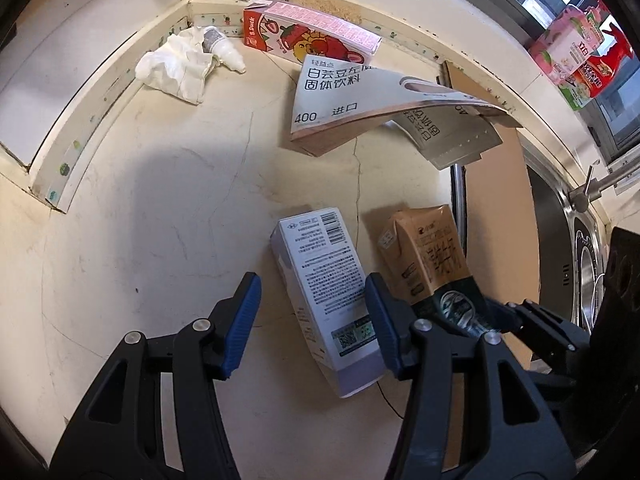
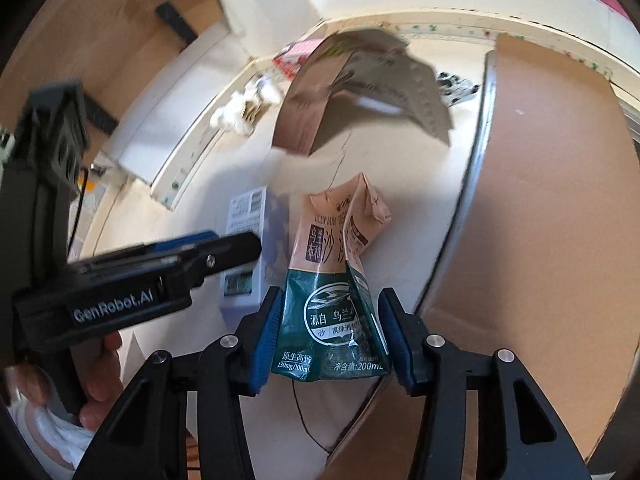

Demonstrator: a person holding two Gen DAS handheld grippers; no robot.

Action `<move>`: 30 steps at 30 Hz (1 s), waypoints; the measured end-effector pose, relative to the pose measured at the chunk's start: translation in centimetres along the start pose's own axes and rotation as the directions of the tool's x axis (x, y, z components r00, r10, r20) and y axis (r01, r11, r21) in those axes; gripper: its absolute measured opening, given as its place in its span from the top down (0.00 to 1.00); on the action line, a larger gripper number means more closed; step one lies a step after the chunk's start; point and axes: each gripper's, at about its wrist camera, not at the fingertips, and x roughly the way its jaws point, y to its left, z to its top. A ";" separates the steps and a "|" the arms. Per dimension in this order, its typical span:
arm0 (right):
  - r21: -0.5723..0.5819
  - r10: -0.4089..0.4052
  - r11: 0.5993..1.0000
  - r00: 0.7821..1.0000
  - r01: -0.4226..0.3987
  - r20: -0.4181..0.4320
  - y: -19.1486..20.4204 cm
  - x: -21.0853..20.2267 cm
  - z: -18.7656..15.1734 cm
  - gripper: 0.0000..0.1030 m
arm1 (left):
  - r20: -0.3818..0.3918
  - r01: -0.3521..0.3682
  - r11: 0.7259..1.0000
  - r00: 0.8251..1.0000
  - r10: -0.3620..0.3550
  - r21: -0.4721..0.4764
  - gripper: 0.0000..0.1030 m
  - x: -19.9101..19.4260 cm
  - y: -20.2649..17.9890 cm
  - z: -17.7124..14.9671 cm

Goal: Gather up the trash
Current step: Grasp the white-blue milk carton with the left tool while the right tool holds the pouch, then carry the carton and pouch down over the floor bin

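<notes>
Two claws work over a cracked cream stone surface (image 1: 160,208). The right claw (image 2: 326,336) holds a crumpled tan and green milk carton (image 2: 336,280); its blue pads (image 2: 266,336) press on the carton's green lower part. The left claw (image 1: 312,324) stands half wide above a white rectangular cardboard box with a barcode (image 1: 320,280), which lies flat between the jaws; the pads do not touch it. Farther back lie a large bent grey cardboard package (image 1: 352,100), a red and pink strawberry drink carton (image 1: 308,36) against the wall, and a crumpled white tissue (image 1: 176,66) in the corner.
</notes>
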 end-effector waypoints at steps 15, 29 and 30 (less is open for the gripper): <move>0.019 0.020 1.000 0.999 -0.020 0.026 -1.1 -2.3 -1.2 0.53 | -0.054 -0.082 0.997 0.995 0.082 0.009 0.69 2.0 -2.5 -1.3; -0.012 0.039 0.999 0.997 -0.038 0.061 0.0 -5.5 -4.6 0.54 | 0.046 -0.056 0.998 0.997 0.055 0.014 0.70 -4.5 -1.5 -7.1; -0.014 0.041 0.999 0.997 -0.041 0.064 0.3 -5.9 -5.1 0.54 | 0.049 -0.051 0.998 0.998 0.050 0.022 0.70 -5.2 -1.4 -8.0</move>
